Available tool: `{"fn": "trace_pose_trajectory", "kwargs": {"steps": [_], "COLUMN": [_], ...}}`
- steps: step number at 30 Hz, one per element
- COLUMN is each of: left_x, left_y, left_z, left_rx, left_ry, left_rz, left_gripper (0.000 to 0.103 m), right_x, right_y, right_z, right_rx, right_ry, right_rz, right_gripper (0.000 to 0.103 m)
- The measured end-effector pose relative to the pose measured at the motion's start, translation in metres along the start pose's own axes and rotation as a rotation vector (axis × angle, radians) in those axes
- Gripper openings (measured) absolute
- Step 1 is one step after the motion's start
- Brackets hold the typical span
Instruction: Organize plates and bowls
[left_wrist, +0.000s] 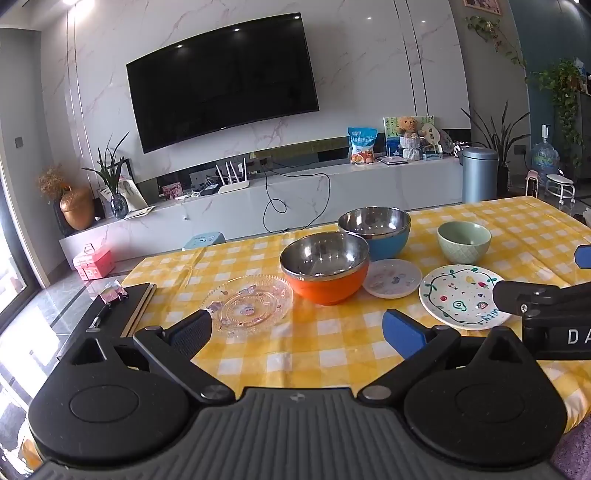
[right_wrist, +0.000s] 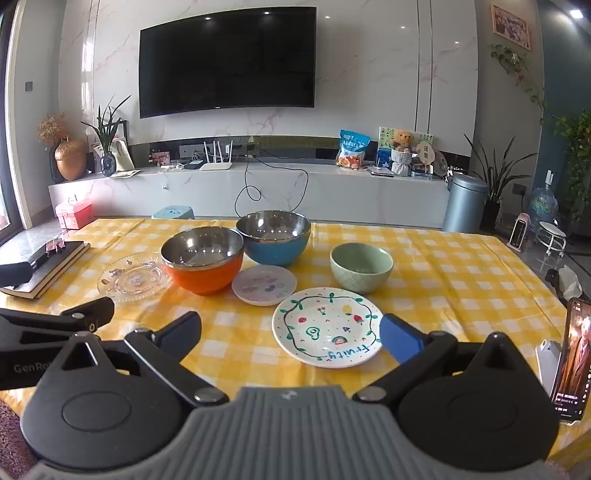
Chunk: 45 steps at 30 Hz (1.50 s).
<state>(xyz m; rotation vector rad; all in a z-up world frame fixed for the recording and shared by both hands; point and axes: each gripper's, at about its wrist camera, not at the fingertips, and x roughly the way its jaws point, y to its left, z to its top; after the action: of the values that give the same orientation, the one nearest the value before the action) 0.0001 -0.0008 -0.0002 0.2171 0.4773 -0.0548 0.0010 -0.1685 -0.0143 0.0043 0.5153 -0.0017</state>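
Dishes sit mid-frame on a yellow checked tablecloth (right_wrist: 443, 266): glass plate (right_wrist: 131, 277), orange bowl (right_wrist: 202, 260), blue bowl (right_wrist: 275, 240), green bowl (right_wrist: 361, 266), small plate (right_wrist: 264, 285), fruit-painted plate (right_wrist: 327, 326). Left gripper (left_wrist: 297, 332) and right gripper (right_wrist: 291, 338), at lower frame, gape wide and empty. Plates look brittle and slick, best pinched at the rim.

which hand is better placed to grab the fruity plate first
Right. Its open tongs sit directly in front of the fruity plate, one fingertip already at its rim. The left tongs face the glass plate and orange bowl instead.
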Motion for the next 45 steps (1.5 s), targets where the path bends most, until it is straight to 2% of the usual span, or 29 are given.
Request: {"fn": "trace_pose_trajectory", "kwargs": {"steps": [8, 45], "left_x": [0.006, 0.008], "left_y": [0.012, -0.002], "left_z": [-0.011, -0.009], "left_rx": [-0.033, -0.006], "left_ry": [0.011, 0.06], "left_rz": [-0.015, -0.007], "left_gripper": [0.103, 0.103], "right_x": [0.001, 0.005], "right_y": [0.0, -0.001], "right_z": [0.0, -0.003], "right_rx": [-0.001, 0.007], "right_ry": [0.005, 0.024], "right_rz": [-0.004, -0.008], "right_gripper": [0.101, 0.101]}}
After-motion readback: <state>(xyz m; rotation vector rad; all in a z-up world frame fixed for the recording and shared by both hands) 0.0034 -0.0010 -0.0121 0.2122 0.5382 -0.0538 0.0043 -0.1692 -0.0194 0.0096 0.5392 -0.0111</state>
